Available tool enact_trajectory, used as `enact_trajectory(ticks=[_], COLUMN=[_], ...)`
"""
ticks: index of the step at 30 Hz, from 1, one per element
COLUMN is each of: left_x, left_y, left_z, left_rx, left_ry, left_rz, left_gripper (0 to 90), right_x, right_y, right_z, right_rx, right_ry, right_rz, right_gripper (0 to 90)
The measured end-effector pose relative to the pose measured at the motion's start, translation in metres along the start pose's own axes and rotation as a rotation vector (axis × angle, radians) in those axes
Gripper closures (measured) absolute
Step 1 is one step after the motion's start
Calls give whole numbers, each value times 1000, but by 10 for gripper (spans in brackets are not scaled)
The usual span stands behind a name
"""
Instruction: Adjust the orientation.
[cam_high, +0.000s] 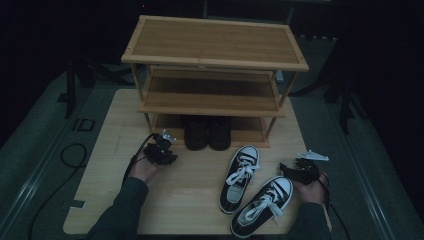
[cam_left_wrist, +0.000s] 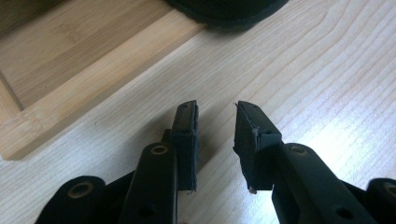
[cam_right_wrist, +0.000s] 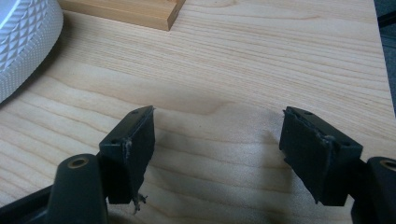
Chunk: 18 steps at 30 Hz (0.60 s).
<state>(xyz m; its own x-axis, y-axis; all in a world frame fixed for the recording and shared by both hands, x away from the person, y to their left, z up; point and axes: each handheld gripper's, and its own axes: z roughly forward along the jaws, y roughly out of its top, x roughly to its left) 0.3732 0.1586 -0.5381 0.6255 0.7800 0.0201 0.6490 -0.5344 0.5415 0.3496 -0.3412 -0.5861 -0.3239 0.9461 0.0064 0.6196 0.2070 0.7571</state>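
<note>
A pair of black-and-white lace-up sneakers lies on the wooden table, one (cam_high: 240, 177) toe-up toward the rack and the other (cam_high: 262, 205) angled beside it. Its white toe cap (cam_right_wrist: 23, 42) sits at the left of the right gripper view. My right gripper (cam_high: 291, 170) (cam_right_wrist: 218, 111) hovers just right of the sneakers, wide open and empty. Left of centre, my left gripper (cam_high: 162, 150) (cam_left_wrist: 215, 106) is low over the table, its jaws a little apart with nothing between them. A pair of black shoes (cam_high: 207, 132) (cam_left_wrist: 229, 11) stands on the rack's bottom shelf.
A three-shelf bamboo shoe rack (cam_high: 215, 60) stands at the back of the table (cam_high: 185, 195); its base board (cam_left_wrist: 60, 70) and a corner (cam_right_wrist: 130, 11) lie close ahead of the grippers. The upper two shelves are bare. A dark floor with a cable (cam_high: 72, 155) surrounds the table.
</note>
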Motion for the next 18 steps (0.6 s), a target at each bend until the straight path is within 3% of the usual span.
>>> enact_trajectory(ticks=[9,18], left_x=[6,1], left_y=[-15,-30], left_z=[-6,-8], left_rx=[-3,-26], left_ry=[5,-10], left_rz=[-14,-21], left_gripper=[682,671], right_x=[1,0], right_y=[1,4], right_z=[0,0], right_rx=[7,35], right_ry=[-14,-12], right_rz=[10,7], right_gripper=[265,265])
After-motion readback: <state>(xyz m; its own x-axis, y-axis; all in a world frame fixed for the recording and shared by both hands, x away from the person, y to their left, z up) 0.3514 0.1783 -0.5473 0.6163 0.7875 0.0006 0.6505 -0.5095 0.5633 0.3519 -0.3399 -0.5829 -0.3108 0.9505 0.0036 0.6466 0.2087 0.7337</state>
